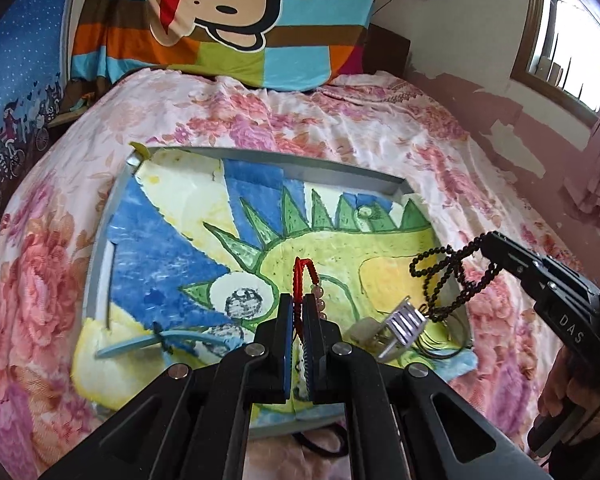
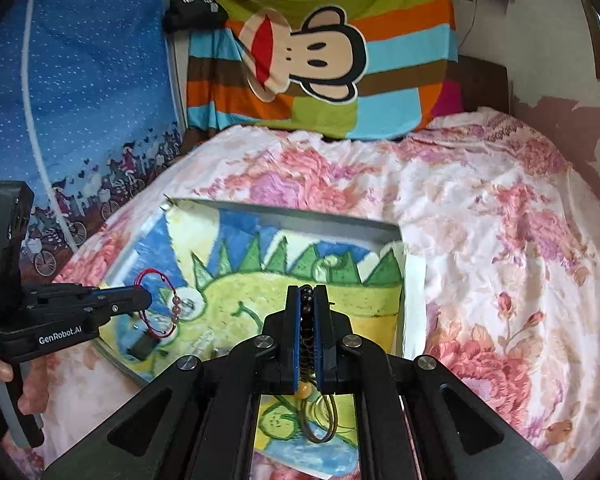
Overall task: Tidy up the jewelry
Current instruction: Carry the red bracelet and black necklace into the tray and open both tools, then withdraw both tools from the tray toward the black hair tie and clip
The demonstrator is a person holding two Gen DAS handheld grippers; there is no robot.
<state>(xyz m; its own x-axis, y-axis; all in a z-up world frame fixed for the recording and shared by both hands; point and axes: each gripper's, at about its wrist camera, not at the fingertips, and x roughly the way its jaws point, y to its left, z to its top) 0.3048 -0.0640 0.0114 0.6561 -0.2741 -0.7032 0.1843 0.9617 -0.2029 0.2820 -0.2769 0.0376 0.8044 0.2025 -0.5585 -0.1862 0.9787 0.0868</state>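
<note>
Left gripper [image 1: 299,312]: jaws pressed together on a red cord bracelet [image 1: 305,276] — its loop stands up past the fingertips, with pale pink beads [image 1: 319,300] strung down one side. In the right wrist view the same bracelet [image 2: 159,307] hangs as an open ring from the gripper's tip [image 2: 142,302], above the drawing.

Right gripper [image 2: 307,300]: jaws pinched on a dark bead necklace [image 2: 307,294]; an amber bead [image 2: 303,391] and thin cords dangle below the fingers. From the left wrist view the strand [image 1: 446,270] droops in loops off this gripper's tip [image 1: 485,242].

Hands: a hand [image 1: 572,400] grips the right tool's handle; another hand [image 2: 4,376] holds the left one.

Under the grippers: a child's dinosaur drawing [image 1: 228,248] lying in a shallow grey frame [image 1: 100,248].

On the drawing: a silver comb-shaped clip [image 1: 402,326] near the lower right corner, just beside thin dark rings [image 1: 440,346]; a light blue strip [image 1: 148,344] at lower left.

Surroundings: floral bedsheet [image 1: 340,120] — a striped cartoon monkey pillow [image 1: 228,16] at the head of the bed.
</note>
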